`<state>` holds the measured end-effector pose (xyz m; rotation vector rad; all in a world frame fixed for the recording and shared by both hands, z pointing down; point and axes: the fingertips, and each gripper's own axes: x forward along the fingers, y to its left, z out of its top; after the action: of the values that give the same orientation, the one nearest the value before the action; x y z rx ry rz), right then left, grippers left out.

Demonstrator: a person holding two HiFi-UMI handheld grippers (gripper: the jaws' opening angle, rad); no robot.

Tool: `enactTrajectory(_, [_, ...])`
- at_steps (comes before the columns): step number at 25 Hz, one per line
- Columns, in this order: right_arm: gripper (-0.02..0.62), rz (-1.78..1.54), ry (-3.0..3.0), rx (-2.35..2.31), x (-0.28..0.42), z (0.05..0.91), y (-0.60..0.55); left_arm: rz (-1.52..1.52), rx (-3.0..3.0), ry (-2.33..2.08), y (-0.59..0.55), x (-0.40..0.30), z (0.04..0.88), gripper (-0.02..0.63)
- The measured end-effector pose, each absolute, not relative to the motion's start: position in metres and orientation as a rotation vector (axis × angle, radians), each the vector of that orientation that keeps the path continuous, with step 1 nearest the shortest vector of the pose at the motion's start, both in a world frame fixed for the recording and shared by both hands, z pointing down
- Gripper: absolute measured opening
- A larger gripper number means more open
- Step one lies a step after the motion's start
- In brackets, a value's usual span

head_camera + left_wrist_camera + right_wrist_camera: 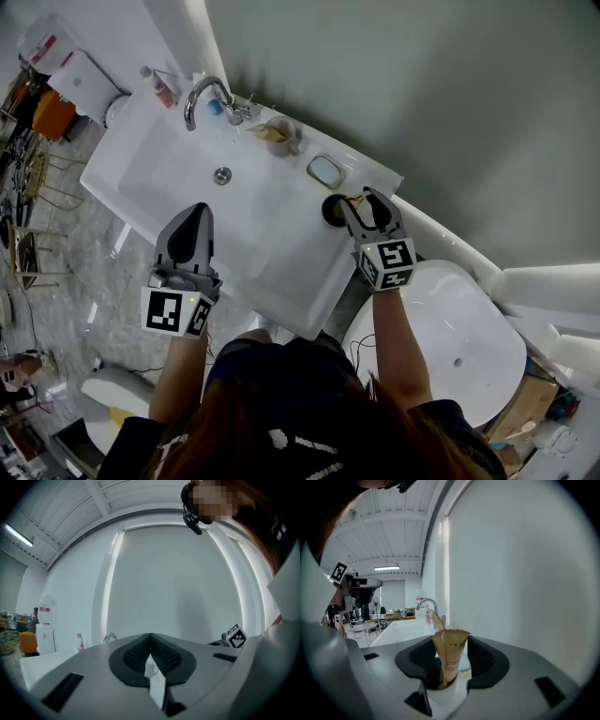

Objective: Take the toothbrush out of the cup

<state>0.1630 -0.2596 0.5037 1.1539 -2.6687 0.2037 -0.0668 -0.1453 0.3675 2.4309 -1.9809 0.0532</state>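
A brown paper-wrapped toothbrush (451, 656) stands upright in a small white cup (440, 693) on the basin's right rim. In the head view the cup (330, 212) looks dark from above, with the toothbrush (353, 199) sticking out of it. My right gripper (358, 195) reaches over the cup. In its own view the right gripper (450, 644) is open, with the wrapper between the pads and close to both. My left gripper (194, 210) hovers over the basin's front part. Its jaws are shut with nothing in them, as the left gripper (151, 641) view shows.
The white basin (169, 150) has a drain (222, 174) and a chrome faucet (206, 94) at the back. A second cup (279, 134) with sticks and a soap dish (325, 171) sit along the wall rim. A white toilet (450, 347) stands to the right.
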Motion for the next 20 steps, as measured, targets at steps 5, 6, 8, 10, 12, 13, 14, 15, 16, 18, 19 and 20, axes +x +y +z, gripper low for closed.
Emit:
enactTrajectory(5, [0.153, 0.215, -2.670, 1.150, 0.163, 0.504, -0.263, 0.053, 2.437, -1.979, -0.150, -0.066, 0.368, 0.018])
enactTrajectory(6, [0.149, 0.218, -2.672, 1.154, 0.164, 0.503, -0.263, 0.052, 2.438, -1.978, -0.151, -0.066, 0.368, 0.018])
enactTrajectory(8, [0.131, 0.220, -2.683, 1.165, 0.164, 0.497, -0.261, 0.049, 2.441, -1.978, -0.151, -0.068, 0.367, 0.018])
enactTrajectory(10, [0.106, 0.217, -2.699, 1.180, 0.166, 0.486, -0.258, 0.040, 2.446, -1.975, -0.150, -0.068, 0.365, 0.018])
enactTrajectory(12, [0.095, 0.211, -2.717, 1.197, 0.168, 0.471, -0.254, 0.025, 2.457, -1.966, -0.149, -0.069, 0.364, 0.018])
enactTrajectory(13, [0.092, 0.204, -2.728, 1.205, 0.168, 0.462, -0.252, 0.017, 2.464, -1.960, -0.149, -0.069, 0.363, 0.018])
enactTrajectory(14, [0.089, 0.197, -2.739, 1.213, 0.168, 0.452, -0.249, 0.009, 2.471, -1.953, -0.149, -0.070, 0.362, 0.018])
enactTrajectory(15, [0.087, 0.188, -2.750, 1.220, 0.168, 0.442, -0.246, 0.000, 2.480, -1.945, -0.149, -0.071, 0.361, 0.018])
enactTrajectory(16, [0.086, 0.178, -2.761, 1.229, 0.168, 0.430, -0.243, -0.008, 2.489, -1.936, -0.149, -0.071, 0.360, 0.018])
enactTrajectory(18, [0.086, 0.151, -2.781, 1.251, 0.169, 0.405, -0.235, -0.023, 2.508, -1.917, -0.149, -0.072, 0.357, 0.018])
enactTrajectory(19, [0.086, 0.132, -2.794, 1.263, 0.170, 0.392, -0.230, -0.031, 2.517, -1.908, -0.148, -0.072, 0.355, 0.018])
enactTrajectory(20, [0.084, 0.103, -2.809, 1.274, 0.171, 0.377, -0.224, -0.039, 2.526, -1.900, -0.148, -0.072, 0.352, 0.018])
